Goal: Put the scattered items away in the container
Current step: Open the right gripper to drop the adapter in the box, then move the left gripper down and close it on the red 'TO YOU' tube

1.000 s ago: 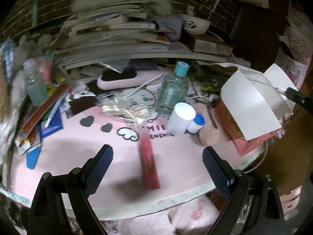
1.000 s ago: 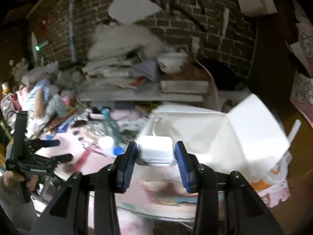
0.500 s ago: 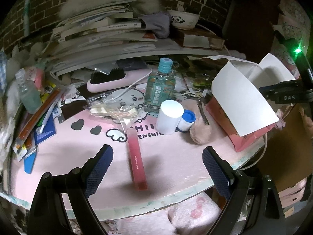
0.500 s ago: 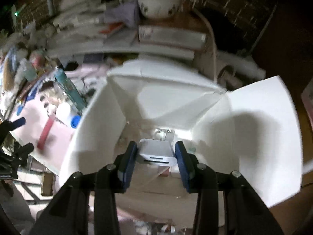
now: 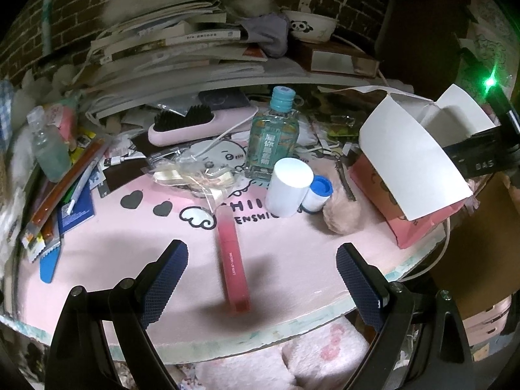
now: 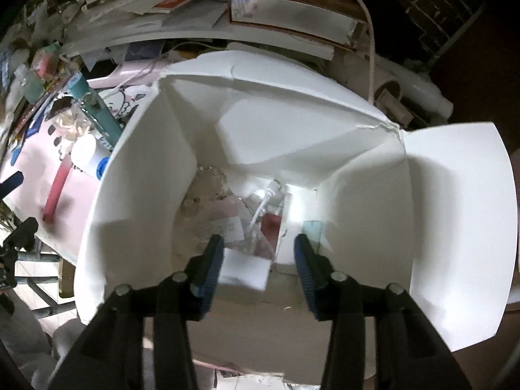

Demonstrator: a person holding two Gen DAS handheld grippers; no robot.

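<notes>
Released charger (image 6: pixel 245 268), between parted hand-held gripper (image 6: pixel 258 261) fingers

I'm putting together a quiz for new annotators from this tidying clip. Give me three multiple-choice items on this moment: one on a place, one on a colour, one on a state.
1. Where does the red lip-gloss tube lie?
A. inside the box
B. on the pink mat, between the left tongs' fingers in view
C. on the book stack

2. What colour is the cap of the clear green bottle?
A. light blue
B. black
C. yellow

3. How do the right tongs stand over the white box?
A. shut on a bottle
B. open, the white charger block loose between them
C. out of view

Answers: 1 B, the tube rests on the mat ahead of the left tongs; 2 A, the cap is pale blue; 3 B, gaps show beside the block.
</notes>
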